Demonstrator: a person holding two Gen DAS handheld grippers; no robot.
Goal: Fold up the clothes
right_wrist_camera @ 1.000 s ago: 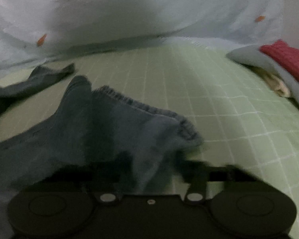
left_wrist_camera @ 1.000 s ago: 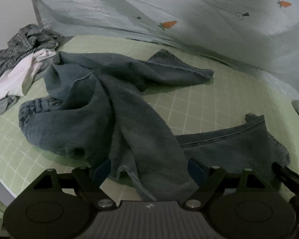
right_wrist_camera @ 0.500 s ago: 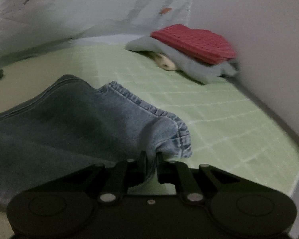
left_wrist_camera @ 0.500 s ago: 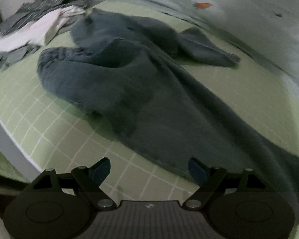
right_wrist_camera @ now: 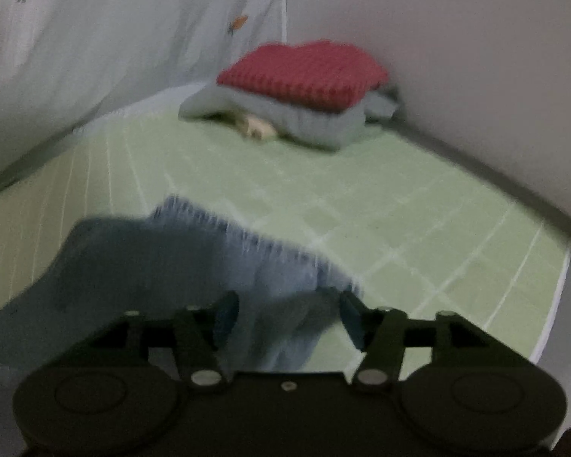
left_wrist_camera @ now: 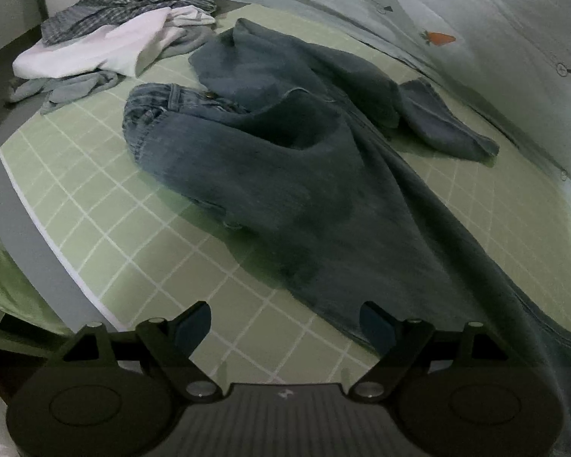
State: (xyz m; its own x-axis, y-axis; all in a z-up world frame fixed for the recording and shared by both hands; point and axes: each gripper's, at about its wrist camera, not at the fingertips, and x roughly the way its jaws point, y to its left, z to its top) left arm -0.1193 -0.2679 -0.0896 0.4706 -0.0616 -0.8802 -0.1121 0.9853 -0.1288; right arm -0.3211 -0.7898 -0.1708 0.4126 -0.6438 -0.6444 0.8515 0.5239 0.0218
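Table [left_wrist_camera: 106,236]: green mat with a white grid, pale carrot-print cloth hanging behind.
Jeans [left_wrist_camera: 293,175]: dark denim, spread crumpled across the mat, waistband toward the far left.
Unfolded pile [left_wrist_camera: 106,38]: checked and white clothes, far left corner.
Folded stack [right_wrist_camera: 304,87]: red piece on grey, far right corner.
Left gripper [left_wrist_camera: 285,323]: spread wide, empty, at the jeans' near edge.
Right gripper [right_wrist_camera: 289,312]: jaws just opening, hem [right_wrist_camera: 285,266] between them, unpinched.
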